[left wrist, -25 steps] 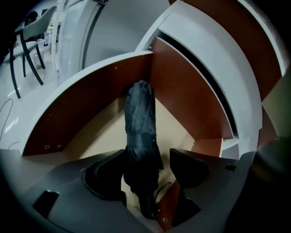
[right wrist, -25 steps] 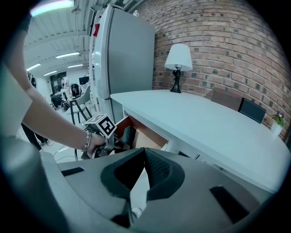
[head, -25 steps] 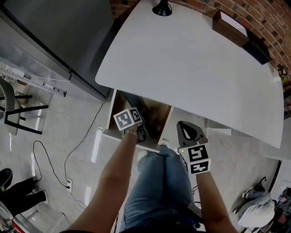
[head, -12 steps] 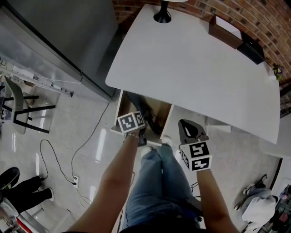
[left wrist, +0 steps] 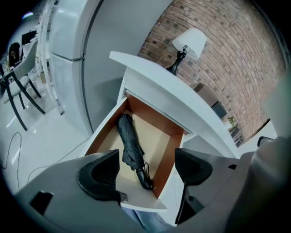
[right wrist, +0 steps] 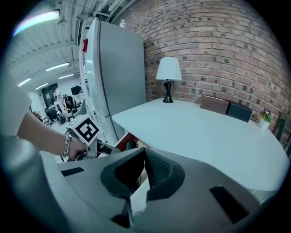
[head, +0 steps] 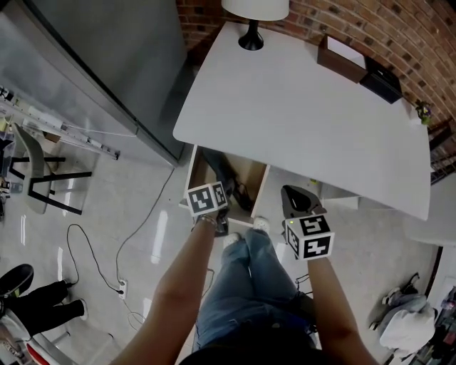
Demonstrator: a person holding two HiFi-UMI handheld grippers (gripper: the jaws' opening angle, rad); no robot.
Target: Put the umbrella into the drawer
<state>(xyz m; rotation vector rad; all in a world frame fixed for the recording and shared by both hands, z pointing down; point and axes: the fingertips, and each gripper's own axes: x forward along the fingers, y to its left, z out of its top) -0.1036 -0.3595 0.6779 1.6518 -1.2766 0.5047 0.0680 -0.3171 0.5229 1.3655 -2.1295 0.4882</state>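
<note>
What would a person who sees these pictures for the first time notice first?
A black folded umbrella lying in the open drawer under the white table. Above it the left gripper hangs with its jaws opening and nothing between them, while the right gripper beside it has its jaws shut.

**What the tabletop and the picture edges hide**

In the head view, the tabletop (head: 306, 121) covers the rear of the drawer (head: 253, 172) beneath it and the far end of the umbrella (head: 221, 171) inside. The lamp (head: 255, 8) on the tabletop loses its shade's upper part at the top edge. In the right gripper view, the right hand-held gripper (right wrist: 143, 157), jaws together, blocks most of the drawer.
</note>
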